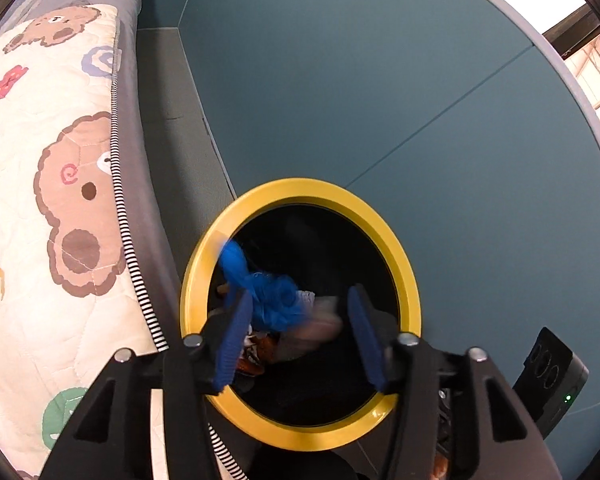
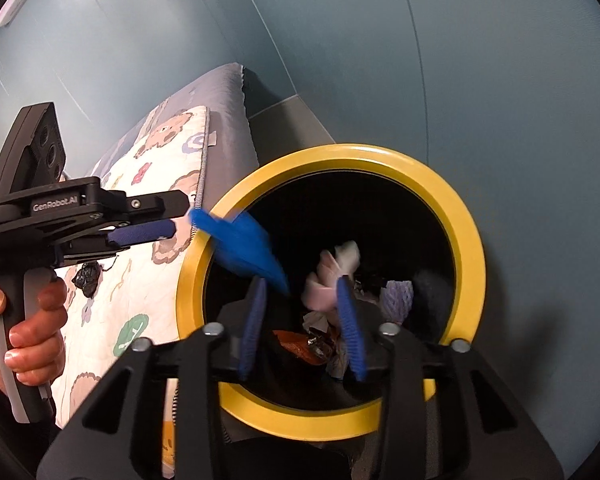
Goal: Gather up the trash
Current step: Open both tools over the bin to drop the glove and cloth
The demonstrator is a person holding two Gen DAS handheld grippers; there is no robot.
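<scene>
A bin with a yellow rim (image 1: pixel 404 264) (image 2: pixel 466 232) stands on the floor beside the bed, with several pieces of trash inside. A blurred blue mesh piece (image 1: pixel 266 294) (image 2: pixel 244 246) is in the air over the bin's left side, clear of both grippers. A pale crumpled piece (image 2: pixel 332 276) (image 1: pixel 320 322) is also blurred over the bin's mouth. My left gripper (image 1: pixel 298 340) is open above the bin; it also shows in the right wrist view (image 2: pixel 168 220). My right gripper (image 2: pixel 302 320) is open above the bin, empty.
A bed with a bear-print quilt (image 1: pixel 40 200) (image 2: pixel 148 208) lies left of the bin. A black crumpled scrap (image 2: pixel 87 277) lies on the quilt. A teal wall (image 1: pixel 380 80) stands behind the bin. A strip of grey floor (image 1: pixel 168 120) runs between bed and wall.
</scene>
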